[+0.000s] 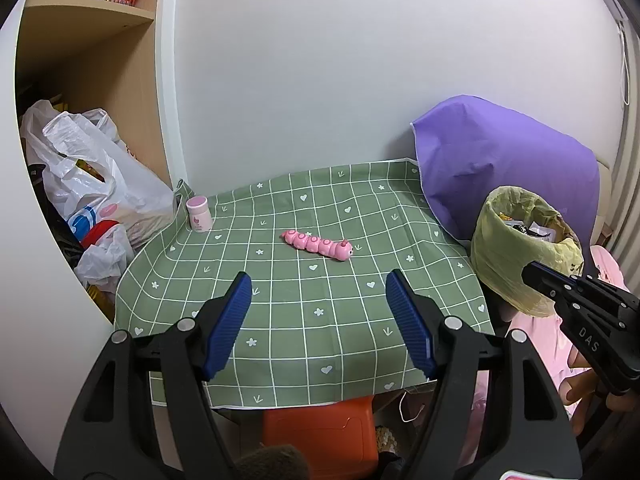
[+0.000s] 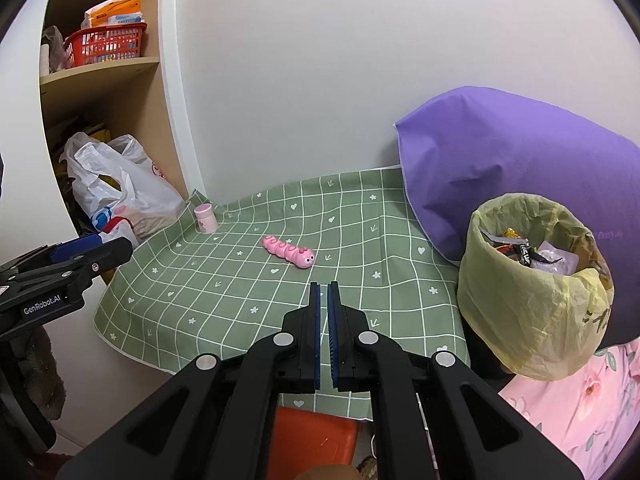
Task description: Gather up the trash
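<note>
**Holding both tongs over a nearly cleared table, bin at my right**

Hovering above a small table draped in a green checked cloth (image 1: 320,320), I hold one pair of tongs in each hand, both angled down toward the tabletop and neither touching anything.

My left tongs (image 1: 320,292) stand wide apart with nothing between the blue pads, which I read as readiness to pick something up. My right tongs (image 2: 323,300) are drawn almost fully together, only a thin slit between the pads, and they grip nothing.

Two things remain on the cloth. A pink caterpillar toy (image 1: 319,245) lies on its side near the middle, well ahead of both tongs. A small pink-capped bottle (image 1: 199,214) stands upright at the far left corner, close to the wall.

The trash bin (image 2: 536,292) sits just off the table's right edge, lined with a yellowish bag folded over its rim so that litter drops straight in. It already holds crumpled wrappers, heaped close to the top. A purple pillow (image 2: 500,160) leans against the wall behind it.

At the far left, a white plastic bag (image 1: 100,184) slumps at the foot of a shelf unit; a red basket (image 2: 108,44) rests on a shelf above.

No loose wrappers show on the cloth, so I judge the collecting is close to finished, unless the bottle counts as trash.
</note>
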